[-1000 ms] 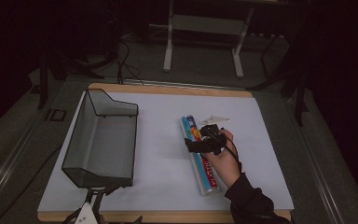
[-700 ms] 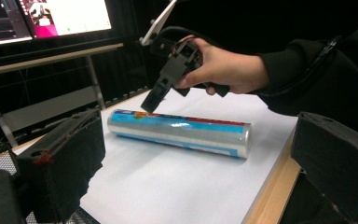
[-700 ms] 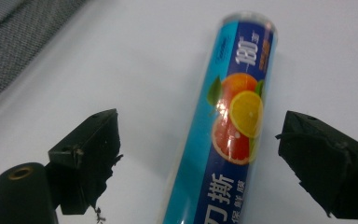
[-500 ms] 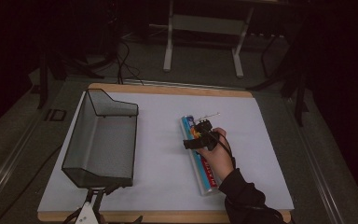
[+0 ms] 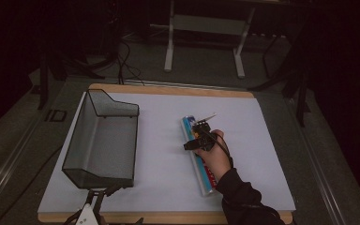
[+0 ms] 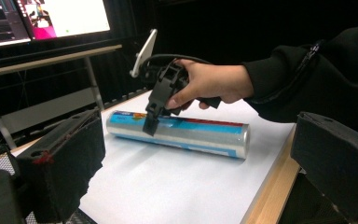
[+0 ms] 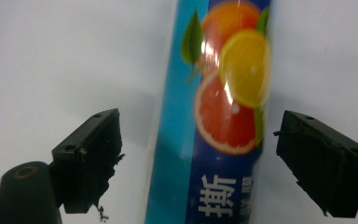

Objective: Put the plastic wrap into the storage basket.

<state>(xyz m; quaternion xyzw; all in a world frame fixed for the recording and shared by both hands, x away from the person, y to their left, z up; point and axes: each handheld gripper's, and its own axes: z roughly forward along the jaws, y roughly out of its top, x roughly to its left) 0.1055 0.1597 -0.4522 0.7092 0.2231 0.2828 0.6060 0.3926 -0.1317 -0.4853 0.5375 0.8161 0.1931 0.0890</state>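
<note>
Long blue cylindrical foil-wrapped roll [image 5: 198, 157] laid flat on white desk [image 5: 159, 178], right of black wire-mesh basket [image 5: 104, 140]. Right gripper [image 7: 198, 154] lowered astride roll, jaws just been closing, not yet pressed, for sideways grasp. Left gripper [image 6: 191, 163] held open, idle.

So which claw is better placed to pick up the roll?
Right. The right claw is open astride the roll, its jaws just closing in. The left claw sits back at the table's near edge.

Right gripper [image 6: 150, 122] sits down on the roll [image 6: 179, 134], jaws just closing astride it, hand [image 6: 209, 84] behind; the roll lies on the white mat [image 6: 177, 186], monitor [image 6: 51, 18] beyond.
</note>
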